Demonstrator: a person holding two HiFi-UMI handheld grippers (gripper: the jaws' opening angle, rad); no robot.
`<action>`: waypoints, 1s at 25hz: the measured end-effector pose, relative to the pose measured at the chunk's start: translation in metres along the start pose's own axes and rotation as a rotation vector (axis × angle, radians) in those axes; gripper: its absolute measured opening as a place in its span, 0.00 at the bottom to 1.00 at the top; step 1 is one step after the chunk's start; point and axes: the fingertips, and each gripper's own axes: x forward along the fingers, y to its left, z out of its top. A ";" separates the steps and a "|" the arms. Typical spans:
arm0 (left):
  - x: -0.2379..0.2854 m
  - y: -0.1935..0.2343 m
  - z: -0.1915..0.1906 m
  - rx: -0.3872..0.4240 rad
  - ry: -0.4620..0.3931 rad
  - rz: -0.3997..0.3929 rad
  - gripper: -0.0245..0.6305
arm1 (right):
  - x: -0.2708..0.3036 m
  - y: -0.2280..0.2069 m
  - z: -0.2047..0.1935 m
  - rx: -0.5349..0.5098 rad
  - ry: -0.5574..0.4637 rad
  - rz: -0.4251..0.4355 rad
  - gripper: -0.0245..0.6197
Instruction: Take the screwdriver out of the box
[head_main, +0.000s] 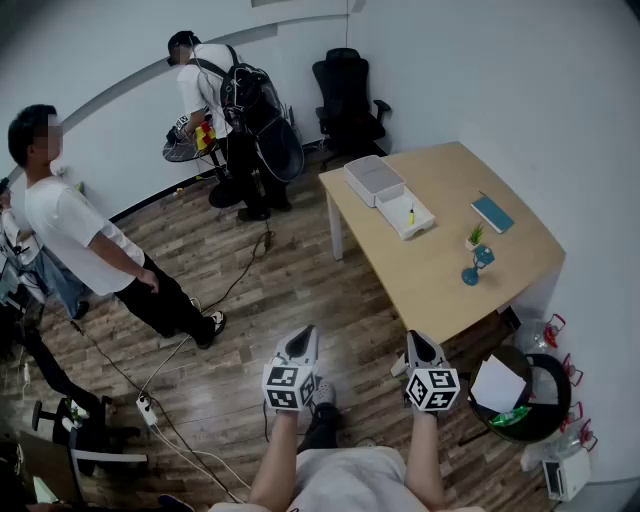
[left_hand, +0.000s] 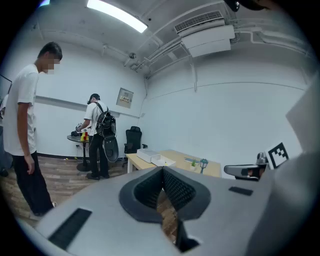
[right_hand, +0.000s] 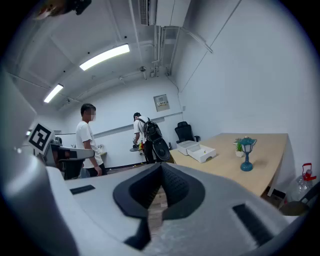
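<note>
Screwdriver (head_main: 411, 215) well apart from my tongs
Left tongs (head_main: 300, 338) and right tongs (head_main: 420, 345) clenched empty above the floor (head_main: 250, 300); it lies in the white box (head_main: 424, 223) on the surface (head_main: 440, 285) ahead.

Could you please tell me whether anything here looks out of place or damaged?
Nothing on the table looks spilled, tipped or broken. The white box lies open with the screwdriver inside. The only untidy thing is a loose cable trailing across the floor to a power strip, possibly a trip hazard.
</note>
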 end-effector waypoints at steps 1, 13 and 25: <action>0.003 0.001 0.000 -0.003 -0.002 -0.003 0.05 | 0.002 -0.001 0.000 -0.002 0.001 -0.001 0.04; 0.033 0.028 0.015 -0.022 -0.028 -0.009 0.05 | 0.034 -0.006 0.018 0.025 -0.051 -0.001 0.05; 0.111 0.099 0.042 -0.009 -0.006 -0.014 0.22 | 0.127 -0.015 0.030 0.066 -0.040 0.014 0.19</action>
